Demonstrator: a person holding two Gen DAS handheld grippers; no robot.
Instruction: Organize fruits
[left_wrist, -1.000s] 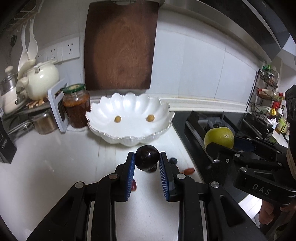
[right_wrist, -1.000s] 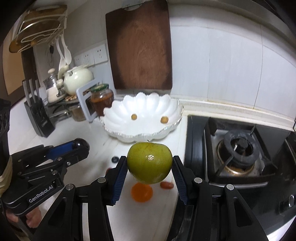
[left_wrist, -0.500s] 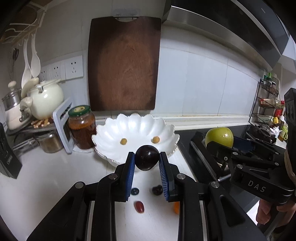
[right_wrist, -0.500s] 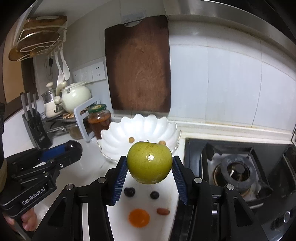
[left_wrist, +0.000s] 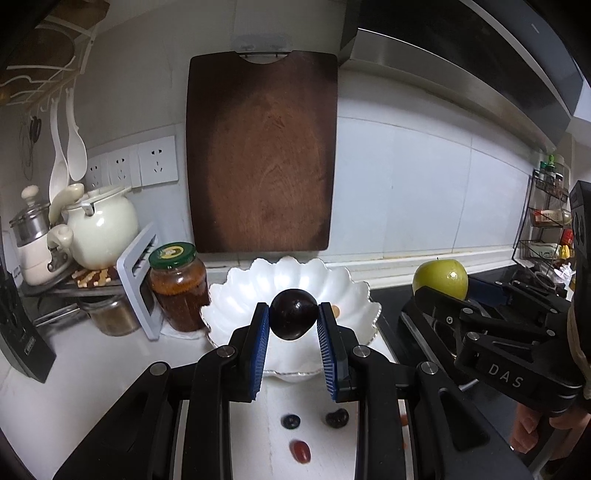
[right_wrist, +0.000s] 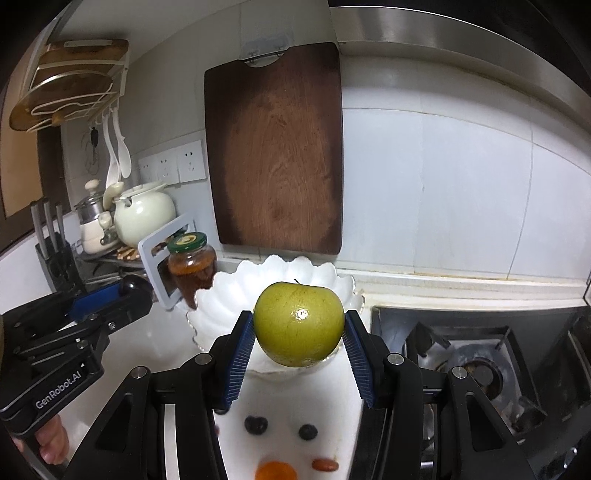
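Note:
My left gripper (left_wrist: 293, 319) is shut on a dark plum (left_wrist: 293, 318), held in the air in front of the white scalloped bowl (left_wrist: 354, 295). My right gripper (right_wrist: 299, 330) is shut on a green apple (right_wrist: 298, 328), also lifted before the bowl (right_wrist: 225, 295). From the left wrist view the apple (left_wrist: 440, 277) and the right gripper show at the right. A small yellow fruit (left_wrist: 334, 309) peeks out in the bowl beside the plum. Below on the white counter lie dark berries (right_wrist: 256, 424), a red date (right_wrist: 325, 464) and an orange fruit (right_wrist: 275, 471).
A jar with a green lid (left_wrist: 178, 284) stands left of the bowl, with a white teapot (left_wrist: 101, 229) and a knife block (right_wrist: 55, 258) further left. A dark cutting board (left_wrist: 260, 155) hangs on the wall behind. The gas stove (right_wrist: 476, 369) lies right of the counter.
Both grippers have risen and tilted upward with their fruit; the bowl has dropped lower in both views, and the loose fruits on the counter now show beneath the fingers.

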